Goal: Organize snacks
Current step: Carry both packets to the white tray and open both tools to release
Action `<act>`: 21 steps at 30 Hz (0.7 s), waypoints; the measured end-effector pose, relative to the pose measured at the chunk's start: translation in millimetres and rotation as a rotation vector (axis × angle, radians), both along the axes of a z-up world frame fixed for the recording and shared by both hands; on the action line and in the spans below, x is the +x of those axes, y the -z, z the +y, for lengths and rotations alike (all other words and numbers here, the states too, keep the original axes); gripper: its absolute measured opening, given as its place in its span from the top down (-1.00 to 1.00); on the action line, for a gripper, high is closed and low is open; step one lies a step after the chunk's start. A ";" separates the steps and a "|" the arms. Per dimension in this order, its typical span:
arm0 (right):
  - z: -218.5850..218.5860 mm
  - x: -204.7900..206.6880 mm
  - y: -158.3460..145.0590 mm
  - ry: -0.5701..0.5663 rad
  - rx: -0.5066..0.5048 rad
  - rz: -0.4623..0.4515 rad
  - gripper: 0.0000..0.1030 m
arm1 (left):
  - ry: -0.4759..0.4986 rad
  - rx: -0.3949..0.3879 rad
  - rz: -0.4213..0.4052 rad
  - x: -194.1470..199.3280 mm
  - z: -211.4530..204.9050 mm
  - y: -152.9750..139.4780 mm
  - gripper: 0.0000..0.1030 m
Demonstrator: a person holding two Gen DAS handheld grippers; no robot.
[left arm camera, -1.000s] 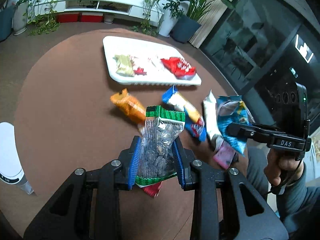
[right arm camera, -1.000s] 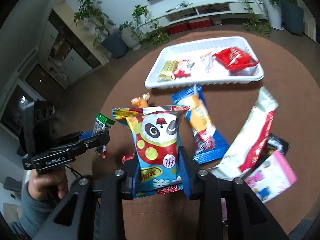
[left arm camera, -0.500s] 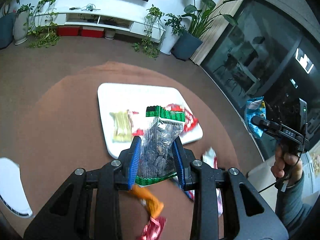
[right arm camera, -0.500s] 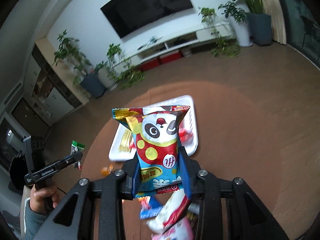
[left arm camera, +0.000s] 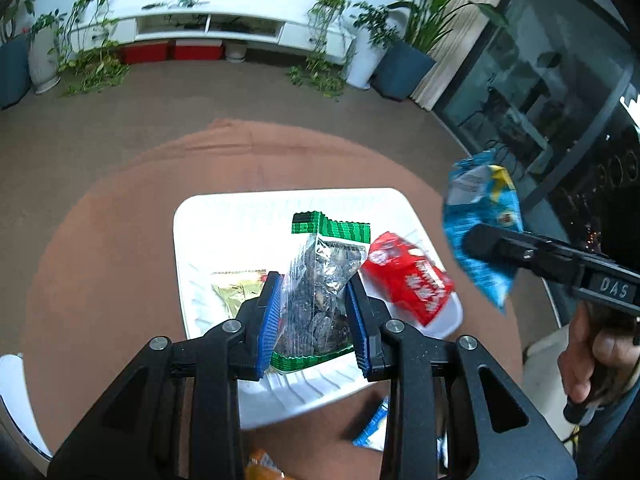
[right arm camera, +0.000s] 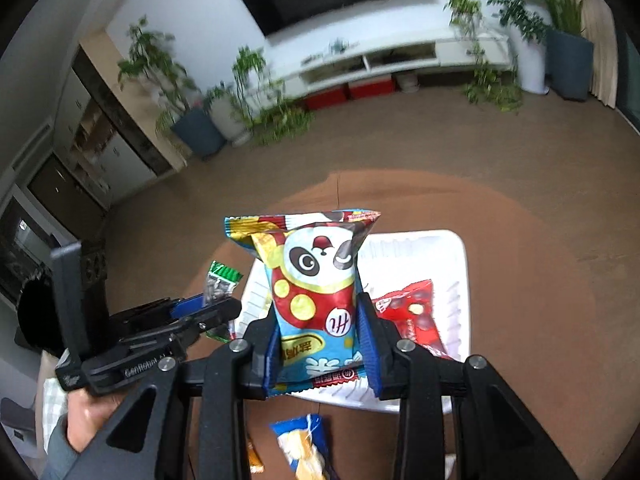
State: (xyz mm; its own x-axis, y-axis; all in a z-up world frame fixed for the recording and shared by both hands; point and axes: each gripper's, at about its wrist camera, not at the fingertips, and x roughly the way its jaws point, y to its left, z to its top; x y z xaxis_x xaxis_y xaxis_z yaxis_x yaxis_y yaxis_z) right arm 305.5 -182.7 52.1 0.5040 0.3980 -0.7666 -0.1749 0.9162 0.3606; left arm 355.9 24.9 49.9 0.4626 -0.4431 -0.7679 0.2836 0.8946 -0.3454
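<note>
My left gripper (left arm camera: pixel 312 284) is shut on a clear, green-edged bag of dark seeds (left arm camera: pixel 320 280) and holds it above the white tray (left arm camera: pixel 208 224). My right gripper (right arm camera: pixel 320 308) is shut on a blue panda snack bag (right arm camera: pixel 316 292), also above the tray (right arm camera: pixel 456 252). A red packet (left arm camera: pixel 412 280) and a gold packet (left arm camera: pixel 236 288) lie in the tray. The right gripper with the panda bag (left arm camera: pixel 480 216) shows at the right of the left wrist view. The left gripper with the seed bag (right arm camera: pixel 218 284) shows at the left of the right wrist view.
The tray sits on a round brown table (left arm camera: pixel 100 240). A blue-and-yellow packet (right arm camera: pixel 304 444) and an orange packet (left arm camera: pixel 264 464) lie on the table in front of the tray. A white object (left arm camera: pixel 12 392) stands at the table's left edge.
Both grippers have risen from the table with their bags and moved forward over the tray. The loose snacks have dropped to the bottom of both views.
</note>
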 end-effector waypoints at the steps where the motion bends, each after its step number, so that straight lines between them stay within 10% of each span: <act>1: 3.5 6.2 8.5 -0.001 -0.013 0.017 0.30 | -0.006 0.004 0.010 2.5 -0.4 8.2 0.43; 21: 42.1 39.2 96.2 -0.020 -0.147 0.165 0.28 | -0.071 0.047 0.066 22.2 -20.9 85.4 0.28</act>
State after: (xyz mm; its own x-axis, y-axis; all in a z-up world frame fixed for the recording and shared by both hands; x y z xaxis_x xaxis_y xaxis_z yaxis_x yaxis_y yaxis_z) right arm 344.7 -140.5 -44.2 0.3604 0.2846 -0.8883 -0.1433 0.9579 0.2487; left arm 378.1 4.0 -35.4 0.4395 -0.3737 -0.8168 0.1974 0.9273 -0.3180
